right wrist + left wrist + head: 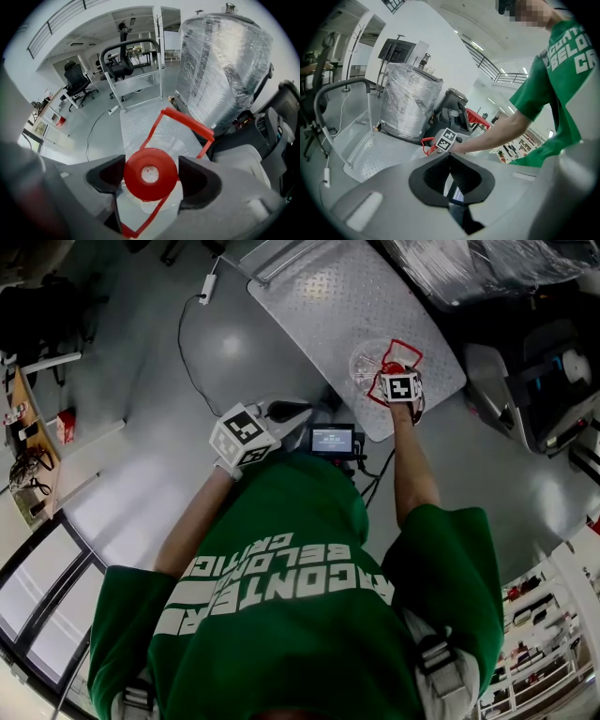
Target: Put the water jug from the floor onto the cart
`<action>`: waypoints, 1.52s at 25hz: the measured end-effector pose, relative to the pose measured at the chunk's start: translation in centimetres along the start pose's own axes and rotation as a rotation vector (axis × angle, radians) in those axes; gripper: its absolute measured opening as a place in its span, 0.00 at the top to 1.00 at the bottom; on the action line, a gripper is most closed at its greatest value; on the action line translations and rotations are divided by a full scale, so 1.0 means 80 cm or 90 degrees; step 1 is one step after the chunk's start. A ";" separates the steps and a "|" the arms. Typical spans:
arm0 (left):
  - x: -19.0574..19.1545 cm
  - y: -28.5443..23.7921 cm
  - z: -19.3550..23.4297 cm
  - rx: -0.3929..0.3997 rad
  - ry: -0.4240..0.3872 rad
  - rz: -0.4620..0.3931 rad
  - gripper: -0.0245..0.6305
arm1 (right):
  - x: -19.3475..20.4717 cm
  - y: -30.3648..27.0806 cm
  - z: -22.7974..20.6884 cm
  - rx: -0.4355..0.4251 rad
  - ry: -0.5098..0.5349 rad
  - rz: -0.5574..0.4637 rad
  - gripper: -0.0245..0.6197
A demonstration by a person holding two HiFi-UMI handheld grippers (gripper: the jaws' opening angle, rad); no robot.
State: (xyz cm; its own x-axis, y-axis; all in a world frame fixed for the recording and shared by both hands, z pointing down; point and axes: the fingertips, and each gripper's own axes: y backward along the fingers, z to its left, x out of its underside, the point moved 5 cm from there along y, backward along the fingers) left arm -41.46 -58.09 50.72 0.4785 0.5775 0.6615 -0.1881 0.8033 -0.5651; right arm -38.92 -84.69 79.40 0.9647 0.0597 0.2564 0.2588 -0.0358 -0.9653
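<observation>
- The right gripper (150, 177) pinches the red cap (150, 171) of the clear water jug (373, 364), which stands on the cart (319, 306).
- The left gripper (451, 199) hangs nearer, jaws pressed together on nothing.

Seen from the head view, the cart (309, 306) deck lies bare from the water jug (367, 362) toward 11 o'clock, as far as its handle rail (281, 263). A wrapped load (487, 263) crowds the deck edge at 1 o'clock. A black machine (548, 381) blocks 3 o'clock. Open floor (122, 381) spreads at 9 o'clock, crossed by a thin cable (180, 343).
</observation>
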 end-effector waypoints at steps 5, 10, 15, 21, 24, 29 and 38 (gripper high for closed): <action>0.007 0.006 -0.007 0.013 -0.018 -0.001 0.94 | -0.011 0.038 -0.001 -0.014 -0.014 -0.067 0.45; 0.013 0.017 -0.015 0.035 -0.036 -0.009 0.94 | -0.005 0.097 -0.001 0.020 -0.040 -0.141 0.45; 0.018 0.038 -0.017 0.065 -0.059 -0.018 0.94 | 0.013 0.165 0.024 0.064 -0.078 -0.194 0.51; 0.027 0.063 -0.012 0.113 -0.087 -0.023 0.94 | 0.036 0.242 0.066 0.108 -0.118 -0.266 0.80; 0.041 0.082 -0.007 0.137 -0.100 -0.021 0.94 | 0.046 0.276 0.097 0.130 -0.137 -0.301 0.95; 0.072 0.128 -0.002 0.164 -0.118 -0.029 0.94 | 0.063 0.323 0.165 0.156 -0.158 -0.337 0.97; 0.129 0.187 0.000 0.232 -0.164 -0.007 0.94 | 0.114 0.401 0.298 0.207 -0.167 -0.419 0.97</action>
State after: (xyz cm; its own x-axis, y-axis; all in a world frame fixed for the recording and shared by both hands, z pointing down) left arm -39.32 -40.13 49.11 0.2619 0.5495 0.7934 -0.4965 0.7817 -0.3775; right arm -22.95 -61.48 49.62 0.5638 0.2029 0.8006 0.7080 0.3804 -0.5950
